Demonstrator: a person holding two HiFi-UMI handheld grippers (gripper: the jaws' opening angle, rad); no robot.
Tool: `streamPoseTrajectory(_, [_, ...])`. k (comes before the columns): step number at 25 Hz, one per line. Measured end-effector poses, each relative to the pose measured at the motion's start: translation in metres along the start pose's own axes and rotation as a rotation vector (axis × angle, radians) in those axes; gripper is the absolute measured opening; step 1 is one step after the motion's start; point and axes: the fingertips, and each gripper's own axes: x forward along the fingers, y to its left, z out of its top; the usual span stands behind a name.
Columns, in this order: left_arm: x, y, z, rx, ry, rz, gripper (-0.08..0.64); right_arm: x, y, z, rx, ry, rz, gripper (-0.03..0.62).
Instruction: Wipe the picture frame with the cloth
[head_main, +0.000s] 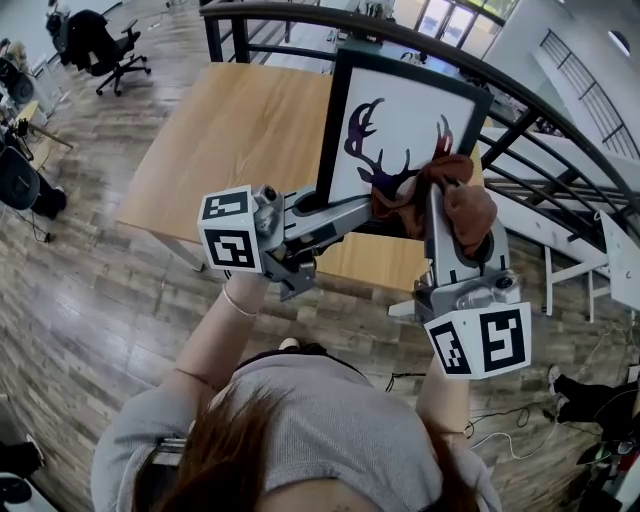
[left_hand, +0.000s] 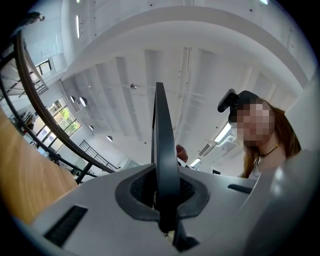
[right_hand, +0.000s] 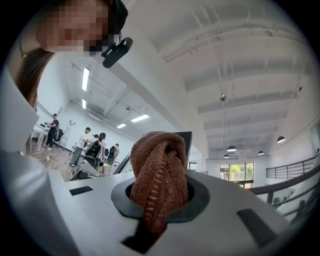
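Head view: the picture frame (head_main: 400, 120) stands upright over the near corner of the table (head_main: 230, 130), with the railing (head_main: 560, 110) close behind. Left gripper view: the left gripper (left_hand: 165, 200) clamps the frame's thin edge. Right gripper view: the right gripper (right_hand: 159, 202) clenches the bunched cloth (right_hand: 160, 160).

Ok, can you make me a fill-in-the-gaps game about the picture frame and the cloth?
The right hand-held gripper is shut on a ____ cloth.
The left hand-held gripper is shut on the edge of the ____ picture frame.
The picture shows a ____ with antlers.
The table is made of ____.
Missing words: brown, black, deer, wood.
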Motion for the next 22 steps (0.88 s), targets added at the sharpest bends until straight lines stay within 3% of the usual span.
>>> streamPoseTrajectory(14, [0.001,-0.002,0.001,0.007,-0.012,0.017,0.017,-0.019,0.018,-0.036,0.039,0.08,0.035,0.057])
streamPoseTrajectory(22, [0.0,0.008,-0.003,-0.031,-0.026,0.051,0.017,-0.023,0.018,-0.058,0.066,0.135,0.057,0.057])
